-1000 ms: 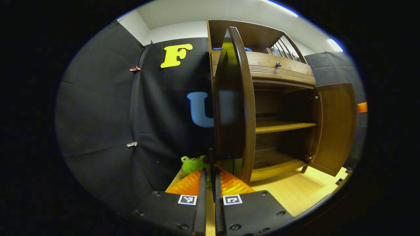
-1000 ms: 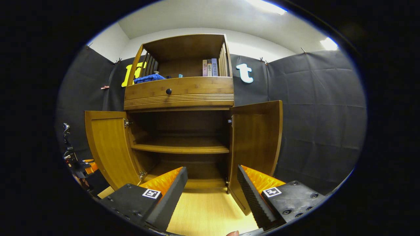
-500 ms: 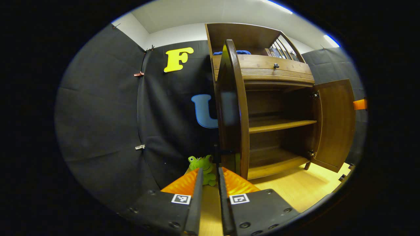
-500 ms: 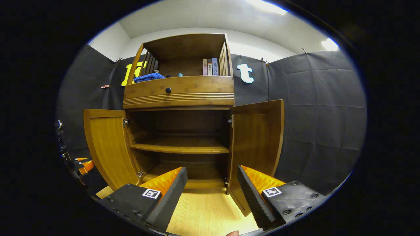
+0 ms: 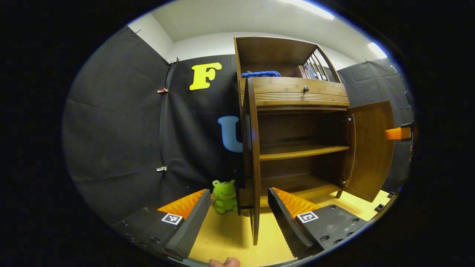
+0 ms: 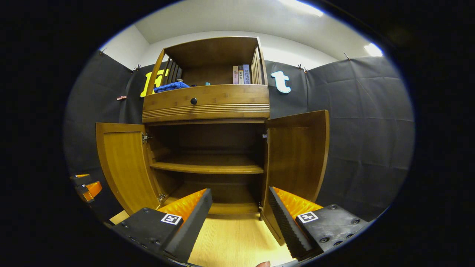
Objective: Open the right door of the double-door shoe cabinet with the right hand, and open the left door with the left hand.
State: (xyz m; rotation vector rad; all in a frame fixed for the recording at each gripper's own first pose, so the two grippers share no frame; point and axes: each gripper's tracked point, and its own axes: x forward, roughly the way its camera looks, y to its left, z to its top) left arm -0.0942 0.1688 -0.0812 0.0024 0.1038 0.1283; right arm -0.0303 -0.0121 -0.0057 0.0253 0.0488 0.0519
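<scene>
Shoe cabinet stood on the wooden floor, left door and right door both swung out. Left gripper gaped wide, door edge between its fingers, untouched. Right gripper also wide, holding nothing. Green frog toy sat beside the cabinet.

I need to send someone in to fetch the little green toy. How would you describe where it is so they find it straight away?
Start at the wooden shoe cabinet standing with both doors open. Go to its left door, swung out edge-on in the left gripper view; on the pale wood floor just outside it, against the black cloth wall, sits the green frog plush. It is the only soft, bright green thing there.
</scene>
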